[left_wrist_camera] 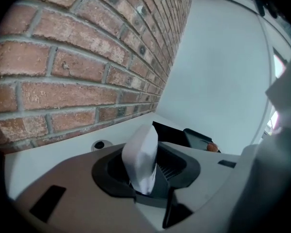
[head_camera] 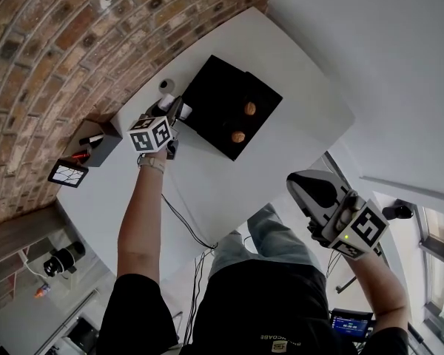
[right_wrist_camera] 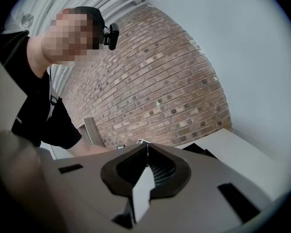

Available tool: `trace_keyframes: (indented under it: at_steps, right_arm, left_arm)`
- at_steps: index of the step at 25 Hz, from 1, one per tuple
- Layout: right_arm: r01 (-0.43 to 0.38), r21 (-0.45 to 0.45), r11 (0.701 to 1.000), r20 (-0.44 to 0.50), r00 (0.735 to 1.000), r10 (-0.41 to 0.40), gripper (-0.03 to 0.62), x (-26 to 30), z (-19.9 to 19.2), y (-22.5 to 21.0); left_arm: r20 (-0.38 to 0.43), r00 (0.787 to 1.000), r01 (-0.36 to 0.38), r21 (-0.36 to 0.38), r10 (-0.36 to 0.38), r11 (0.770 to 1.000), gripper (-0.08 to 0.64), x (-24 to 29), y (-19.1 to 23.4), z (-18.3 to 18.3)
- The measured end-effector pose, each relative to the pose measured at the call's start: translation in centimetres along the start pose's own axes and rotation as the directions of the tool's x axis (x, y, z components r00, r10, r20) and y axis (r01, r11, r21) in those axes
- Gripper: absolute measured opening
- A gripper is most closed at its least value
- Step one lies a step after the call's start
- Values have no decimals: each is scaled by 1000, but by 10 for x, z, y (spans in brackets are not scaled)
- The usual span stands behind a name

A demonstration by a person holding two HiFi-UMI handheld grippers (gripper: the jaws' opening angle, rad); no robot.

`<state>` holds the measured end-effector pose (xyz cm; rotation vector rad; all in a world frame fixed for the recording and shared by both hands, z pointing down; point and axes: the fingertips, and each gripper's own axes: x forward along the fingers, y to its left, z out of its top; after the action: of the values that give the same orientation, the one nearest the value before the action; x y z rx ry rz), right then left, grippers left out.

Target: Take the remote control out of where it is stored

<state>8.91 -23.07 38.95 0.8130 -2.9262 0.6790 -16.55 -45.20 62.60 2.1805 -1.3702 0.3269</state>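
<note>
On the table (head_camera: 296, 65), a black box (head_camera: 214, 95) sits toward the wall edge. The left gripper (head_camera: 175, 112) is clamped on the white remote (left_wrist_camera: 141, 157), holding it up beside the box, likely to carry it away. The right gripper (right_wrist_camera: 146, 171) waits off the near edge with its jaws together and nothing in them.

The remote control (left_wrist_camera: 141, 159) is a slim white bar with rounded edges and a plain, smooth face; no buttons can be made out. It stands on end, clamped at its lower end between the jaws of the left gripper (head_camera: 176, 117), with its free upper end leaning toward 1 o'clock in the left gripper view. In the head view it shows only as a small white piece at about 10 o'clock from the picture's middle, held clear above the white table (head_camera: 229, 191).
</note>
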Motion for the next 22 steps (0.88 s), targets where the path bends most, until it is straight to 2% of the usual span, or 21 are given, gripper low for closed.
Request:
trace_keyframes:
  at_steps: [8, 17, 22]
  right_arm:
    - [-20, -20, 1000, 14, 1000, 20, 6, 6, 7, 16]
    - [-38, -54, 998, 11, 999, 39, 6, 9, 10, 33]
    - [-62, -53, 997, 43, 997, 64, 6, 18, 18, 47]
  left_arm:
    - [37, 998, 48, 54, -50, 997, 133, -28, -23, 22]
    - [101, 989, 101, 66, -107, 993, 124, -69, -48, 52]
    - [148, 980, 124, 75, -135, 989, 121, -100, -62, 69]
